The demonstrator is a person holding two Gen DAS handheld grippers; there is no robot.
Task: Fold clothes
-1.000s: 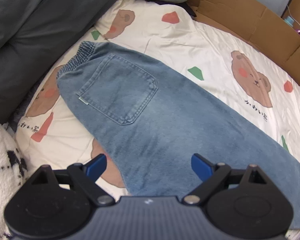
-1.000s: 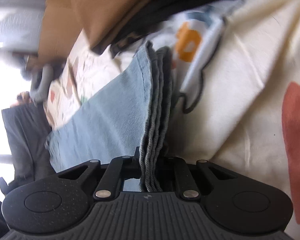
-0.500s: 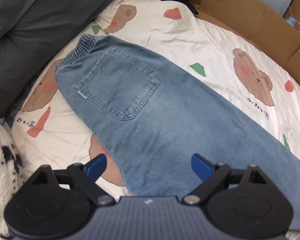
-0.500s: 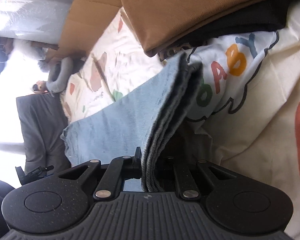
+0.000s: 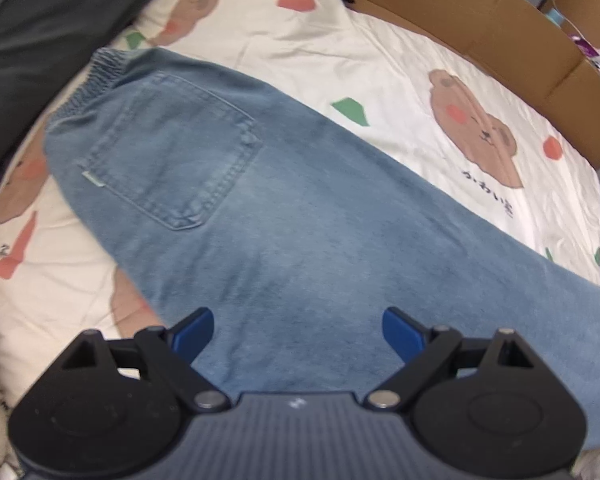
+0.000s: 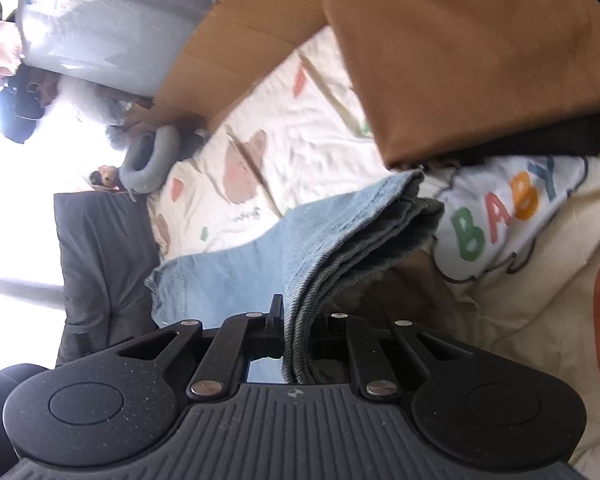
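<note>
A pair of light blue jeans (image 5: pixel 284 200) lies flat on the bear-print sheet (image 5: pixel 400 72), folded lengthwise, back pocket up, with the elastic waistband at the upper left. My left gripper (image 5: pixel 298 330) hovers open over the thigh part, its blue fingertips (image 5: pixel 194 326) spread wide with nothing between them. In the right wrist view my right gripper (image 6: pixel 298 320) is shut on the stacked hem layers of the jeans (image 6: pixel 332 248), lifting that end off the sheet while the rest trails away toward the waistband.
A cardboard wall (image 5: pixel 480 28) borders the bed's far side. A dark grey cushion (image 5: pixel 40 20) lies left of the waistband. Folded brown and black garments (image 6: pixel 460 52) rest on a white "BABY" cloth (image 6: pixel 508 208) close to the lifted hem. A grey curved pillow (image 6: pixel 152 160) sits far off.
My right gripper has raised and carried the jeans hem, bringing more of the bed into view. My left gripper has edged closer over the jeans, still open.
</note>
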